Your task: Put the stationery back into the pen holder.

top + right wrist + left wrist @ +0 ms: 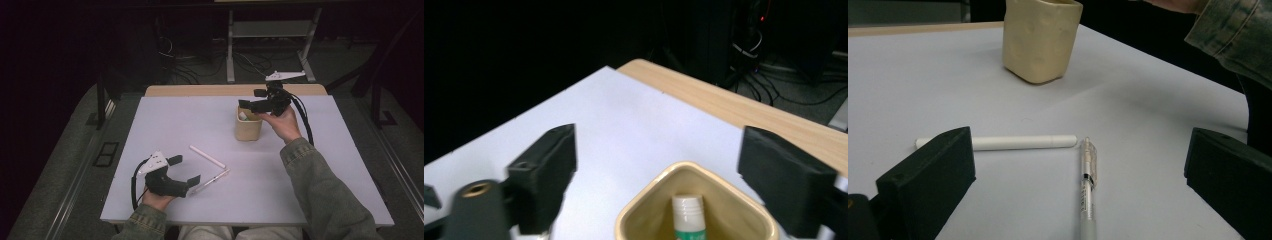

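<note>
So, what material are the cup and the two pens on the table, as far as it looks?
The cup looks like matte cream plastic or rubber: its wall is dull and slightly dimpled, though glazeless ceramic is possible. The white pen seems opaque matte plastic, smooth and even. The clear pen looks like transparent glossy plastic, since its inner parts show through the barrel.

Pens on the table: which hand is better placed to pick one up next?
Left. The left gripper sits open beside the clear pen and white pen; the right gripper, open, hangs over the cup, farther away.
</note>
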A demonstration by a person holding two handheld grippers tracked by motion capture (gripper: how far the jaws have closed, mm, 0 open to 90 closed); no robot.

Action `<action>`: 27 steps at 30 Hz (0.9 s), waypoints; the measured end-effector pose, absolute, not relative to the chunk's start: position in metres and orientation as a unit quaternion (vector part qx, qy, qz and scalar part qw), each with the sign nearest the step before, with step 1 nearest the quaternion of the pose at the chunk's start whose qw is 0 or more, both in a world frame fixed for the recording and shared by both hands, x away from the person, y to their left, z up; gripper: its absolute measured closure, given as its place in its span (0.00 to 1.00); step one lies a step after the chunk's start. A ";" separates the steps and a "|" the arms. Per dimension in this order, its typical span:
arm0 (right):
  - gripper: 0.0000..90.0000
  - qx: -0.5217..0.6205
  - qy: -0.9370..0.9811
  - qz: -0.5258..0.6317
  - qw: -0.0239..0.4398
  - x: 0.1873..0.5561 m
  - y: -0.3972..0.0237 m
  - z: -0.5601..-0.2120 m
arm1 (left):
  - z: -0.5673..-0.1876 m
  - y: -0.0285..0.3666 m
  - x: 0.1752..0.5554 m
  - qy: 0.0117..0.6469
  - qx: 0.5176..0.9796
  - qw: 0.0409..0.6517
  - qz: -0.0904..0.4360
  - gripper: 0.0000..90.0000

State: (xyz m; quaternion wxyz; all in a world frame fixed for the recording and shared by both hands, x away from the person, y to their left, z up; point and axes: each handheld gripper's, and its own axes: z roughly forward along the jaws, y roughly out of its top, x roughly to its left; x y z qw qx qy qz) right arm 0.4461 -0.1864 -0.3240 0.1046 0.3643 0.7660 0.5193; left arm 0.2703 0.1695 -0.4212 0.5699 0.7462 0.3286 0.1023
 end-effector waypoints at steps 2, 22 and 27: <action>0.12 0.360 0.771 0.515 0.099 0.445 -0.185 -0.322 | -0.421 0.169 0.270 0.328 0.746 0.570 0.103 0.00; 0.00 0.290 0.836 0.459 0.078 0.428 -0.130 -0.294 | -0.421 0.169 0.270 0.328 0.746 0.570 0.103 0.00; 0.00 0.279 0.846 0.449 0.063 0.427 -0.116 -0.297 | -0.421 0.169 0.270 0.328 0.746 0.571 0.102 0.00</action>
